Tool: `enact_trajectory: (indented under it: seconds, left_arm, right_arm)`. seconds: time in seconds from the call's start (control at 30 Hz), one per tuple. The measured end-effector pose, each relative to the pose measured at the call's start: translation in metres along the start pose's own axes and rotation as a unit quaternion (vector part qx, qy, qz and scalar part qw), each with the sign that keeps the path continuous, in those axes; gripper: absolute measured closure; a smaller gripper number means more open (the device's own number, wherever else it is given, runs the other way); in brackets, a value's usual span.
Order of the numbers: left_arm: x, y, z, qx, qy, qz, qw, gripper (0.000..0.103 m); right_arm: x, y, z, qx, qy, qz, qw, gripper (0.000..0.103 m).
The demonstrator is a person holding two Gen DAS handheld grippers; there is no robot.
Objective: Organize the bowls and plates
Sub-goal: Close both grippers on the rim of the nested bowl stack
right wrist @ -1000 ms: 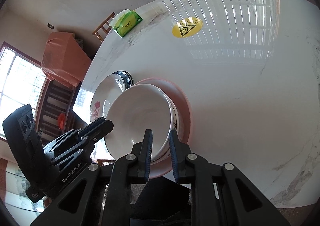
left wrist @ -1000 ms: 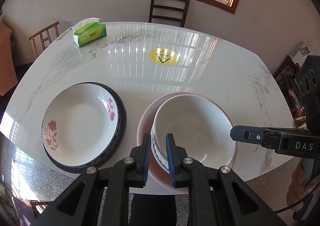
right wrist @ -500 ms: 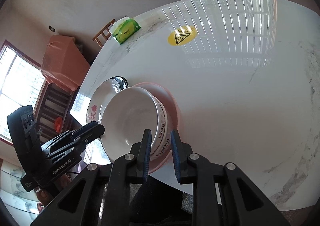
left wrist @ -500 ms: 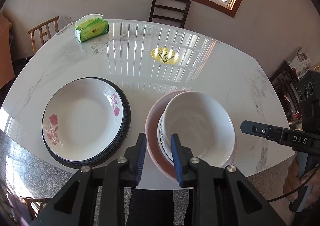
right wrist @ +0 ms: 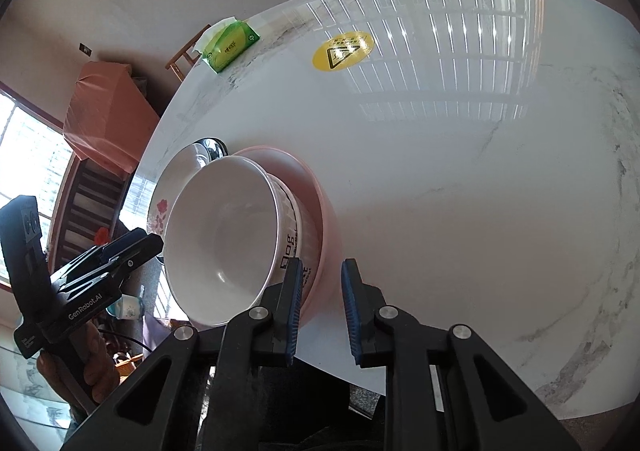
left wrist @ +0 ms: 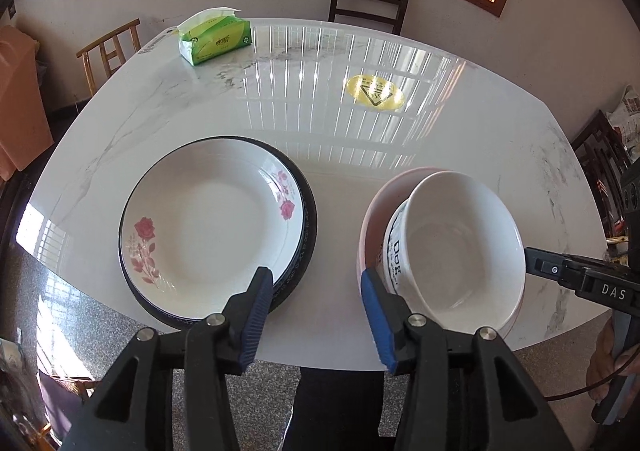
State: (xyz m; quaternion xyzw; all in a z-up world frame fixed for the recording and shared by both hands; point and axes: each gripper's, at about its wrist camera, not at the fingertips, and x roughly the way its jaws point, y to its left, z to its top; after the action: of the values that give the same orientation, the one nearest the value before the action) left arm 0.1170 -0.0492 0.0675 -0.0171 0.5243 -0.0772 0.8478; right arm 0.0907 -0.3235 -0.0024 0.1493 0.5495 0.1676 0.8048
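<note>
While the stacks sit near the front edge of the glossy marble desk point(left wrist: 320, 111), the leftmost thing is a shallow flowered plate point(left wrist: 208, 219), nested in a dark-rimmed plate point(left wrist: 308, 235) whose edge shows all round it. Both look like glazed ceramic: stiff, fairly heavy, slick, and likely to chip if knocked. The raised rim at the near side seems the best place to pinch them.

Just right of that stack, the left tongs point(left wrist: 316, 279) hover over bare desk. Their jaws have just been opening, and nothing lies between them.

Further right, a deep white bowl point(left wrist: 460, 247) with dark lettering on its side rests tilted inside a pink plate point(left wrist: 370, 227), leaning toward the near right. It probably rocks easily and could slide on the smooth glaze, so a firm grip across its thin wall at the rim looks safest.

The right tongs point(right wrist: 320, 275) stand at that stack's near edge, jaws only narrowly apart, gripping nothing; one pad is just beside the pink plate's rim.
</note>
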Motion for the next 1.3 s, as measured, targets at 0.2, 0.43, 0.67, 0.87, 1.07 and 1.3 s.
enact_trajectory:
  seconds: [0.2,0.43,0.67,0.87,1.07,1.3]
  left_arm:
    - [0.008,0.004,0.000,-0.014,0.014,-0.015,0.9997,0.056]
    - [0.016,0.005,0.001,-0.027,0.046,-0.057,0.9970,0.056]
    - [0.027,0.004,-0.002,-0.045,0.058,-0.042,0.9964,0.054]
    - [0.033,-0.005,-0.004,-0.037,0.054,0.003,0.9978,0.045]
    - [0.037,-0.001,-0.009,-0.059,0.050,-0.011,0.9969,0.043]
    - [0.038,-0.002,-0.014,-0.068,0.040,-0.019,0.9967,0.043]
  right_arm:
    - [0.006,-0.004,0.001,0.004,0.012,-0.005,1.000,0.082]
    - [0.012,-0.006,0.002,0.010,0.021,-0.003,1.000,0.080]
    - [0.013,-0.010,0.003,0.013,0.026,-0.005,1.000,0.074]
    - [0.018,-0.014,0.006,0.009,0.033,-0.020,0.999,0.063]
    - [0.021,-0.008,0.007,-0.017,0.034,-0.032,0.999,0.070]
    - [0.022,-0.008,0.009,-0.012,0.042,-0.033,0.999,0.074]
